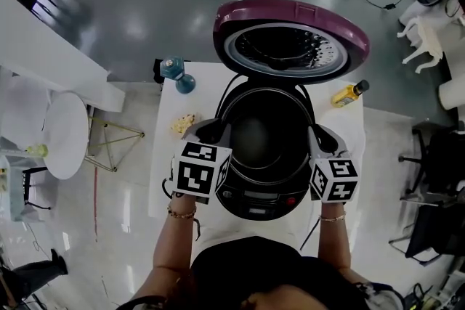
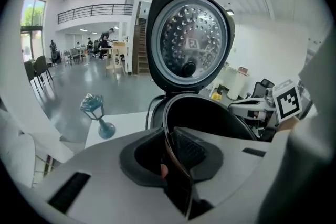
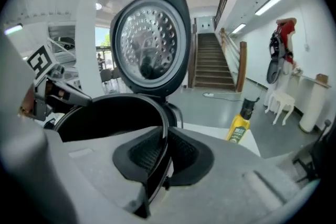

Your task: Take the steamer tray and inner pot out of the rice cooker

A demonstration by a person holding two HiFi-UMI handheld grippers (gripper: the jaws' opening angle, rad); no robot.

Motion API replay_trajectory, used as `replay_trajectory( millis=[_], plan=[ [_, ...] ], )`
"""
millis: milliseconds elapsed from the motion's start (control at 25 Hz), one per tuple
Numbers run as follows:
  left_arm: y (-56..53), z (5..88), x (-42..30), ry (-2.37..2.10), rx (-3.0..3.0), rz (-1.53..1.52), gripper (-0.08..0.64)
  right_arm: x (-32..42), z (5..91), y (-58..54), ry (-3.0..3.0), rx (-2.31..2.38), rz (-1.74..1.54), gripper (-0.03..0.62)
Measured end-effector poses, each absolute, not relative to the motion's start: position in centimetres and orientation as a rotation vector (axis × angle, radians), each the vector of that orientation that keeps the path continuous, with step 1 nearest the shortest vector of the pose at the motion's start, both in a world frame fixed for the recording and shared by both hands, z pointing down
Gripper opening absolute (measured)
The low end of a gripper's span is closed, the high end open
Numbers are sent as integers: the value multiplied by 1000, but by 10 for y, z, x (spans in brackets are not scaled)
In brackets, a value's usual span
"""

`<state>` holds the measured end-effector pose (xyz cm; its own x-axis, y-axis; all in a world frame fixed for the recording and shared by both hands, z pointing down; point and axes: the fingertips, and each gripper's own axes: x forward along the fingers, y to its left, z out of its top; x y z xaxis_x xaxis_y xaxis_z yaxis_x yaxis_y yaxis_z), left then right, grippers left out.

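Note:
The rice cooker (image 1: 260, 204) stands on a white table (image 1: 168, 178) with its purple lid (image 1: 290, 36) swung up at the back. Inside sits the dark inner pot (image 1: 261, 138). My left gripper (image 1: 216, 133) is shut on the pot's thin rim at the left, and the rim runs between its pads in the left gripper view (image 2: 170, 153). My right gripper (image 1: 318, 139) is shut on the rim at the right, with the rim edge pinched between its pads (image 3: 163, 157). The pot wall (image 3: 113, 115) curves away to the left. No steamer tray shows.
A blue lantern ornament (image 1: 176, 74) stands at the table's back left, with a small pale crumpled thing (image 1: 184, 123) in front of it. A yellow bottle (image 1: 350, 93) lies at the back right. A round white table (image 1: 65, 134) is to the left, dark chairs (image 1: 436, 192) to the right.

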<state>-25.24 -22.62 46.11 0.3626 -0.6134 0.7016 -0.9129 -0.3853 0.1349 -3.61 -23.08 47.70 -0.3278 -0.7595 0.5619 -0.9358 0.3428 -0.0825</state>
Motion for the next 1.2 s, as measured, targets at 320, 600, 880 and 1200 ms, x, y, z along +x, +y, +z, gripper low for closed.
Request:
replay_trajectory(
  millis=[320,600,880,1200],
  plan=[
    [-224,465,-254,-1278,2112,700,52,-54,470,-242,-2220,1224,338,49],
    [-227,463,-252,-1271,2126,668,49,-72,450,-258,-2305,1175,267,49],
    [-231,464,-253,-1279,2129,660,49,-73,494,-270,-2019,950,34,193],
    [-225,472,-255,-1274,2088,657,44,-71,470,-274,-2154,1122,172,60]
  ],
)
